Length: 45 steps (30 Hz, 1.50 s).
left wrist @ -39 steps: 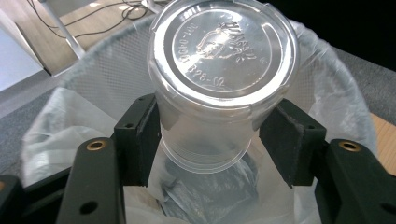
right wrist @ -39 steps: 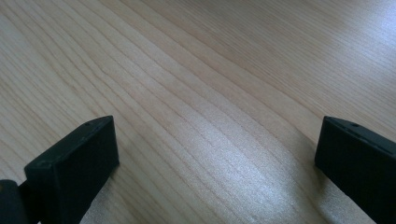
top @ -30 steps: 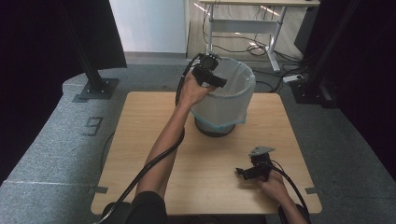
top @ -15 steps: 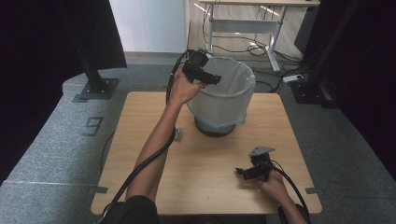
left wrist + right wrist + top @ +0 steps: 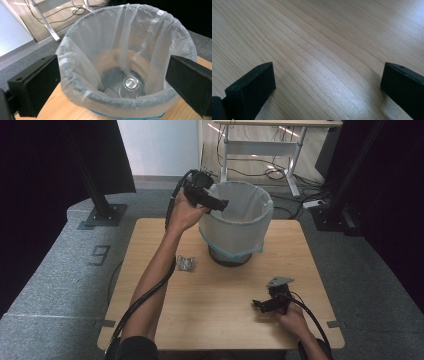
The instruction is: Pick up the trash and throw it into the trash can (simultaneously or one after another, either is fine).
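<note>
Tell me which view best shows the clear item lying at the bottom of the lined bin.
The left gripper view: it looks straight into the bin, showing the clear item on its floor. In the high view the bin's wall hides the bottom. The right gripper view shows bare tabletop.

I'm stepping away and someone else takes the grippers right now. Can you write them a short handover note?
Left gripper: open, empty, held up at the near-left rim of the lined bin.
Right gripper: open, empty, low over the table at its near-right part.
In the bin: a clear plastic bottle lies at the bottom, seen in the left gripper view.
On the table: a small crumpled silvery wrapper lies left of the bin's base, untouched.
Done: the bottle looks binned.
Left: probably pick up the wrapper and drop it in the bin.
</note>
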Motion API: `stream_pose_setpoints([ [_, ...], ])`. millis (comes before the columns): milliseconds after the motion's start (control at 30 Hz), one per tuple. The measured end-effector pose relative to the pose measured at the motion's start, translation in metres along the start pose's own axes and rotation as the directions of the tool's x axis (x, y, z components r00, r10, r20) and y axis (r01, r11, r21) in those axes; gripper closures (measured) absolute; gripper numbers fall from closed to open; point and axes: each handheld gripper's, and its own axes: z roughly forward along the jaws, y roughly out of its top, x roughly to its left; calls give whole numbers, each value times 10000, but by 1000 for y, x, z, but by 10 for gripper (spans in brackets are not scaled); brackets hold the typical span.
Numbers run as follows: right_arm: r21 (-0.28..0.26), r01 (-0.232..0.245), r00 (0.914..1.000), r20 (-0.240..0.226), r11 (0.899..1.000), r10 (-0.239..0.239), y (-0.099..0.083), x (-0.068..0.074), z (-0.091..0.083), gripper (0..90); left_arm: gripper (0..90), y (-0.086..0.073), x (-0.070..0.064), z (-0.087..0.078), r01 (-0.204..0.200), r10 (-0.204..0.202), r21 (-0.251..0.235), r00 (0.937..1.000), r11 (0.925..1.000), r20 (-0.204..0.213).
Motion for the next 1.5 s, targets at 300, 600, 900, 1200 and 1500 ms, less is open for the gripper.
stream_pose_setpoints([
  [300, 14, 5, 10000, -12, 10000, -5, 0, 0, 0, 0, 0, -18, 14, -16, -46, 42, -350, 9999, 9994, -118],
  [600, 11, 7, 10000, -13, 10000, -7, 0, 0, 0, 0, 0, -40, 30, -26, 407, -403, -506, 9991, 9979, 94],
  [900, 9, 11, 10000, -12, 10000, -11, 0, 0, 0, 0, 0, -59, 42, -30, 926, -918, -274, 9954, 9953, 274],
  [1200, 3, 18, 10000, -16, 10000, -18, 0, 0, 0, 0, 0, -82, 45, -20, 928, -930, 105, 9955, 9956, 166],
  [1500, 20, 23, 10000, -10, 10000, -23, 0, 0, 0, 0, 0, -111, 49, -3, 1236, -1242, 229, 9919, 9921, 282],
])
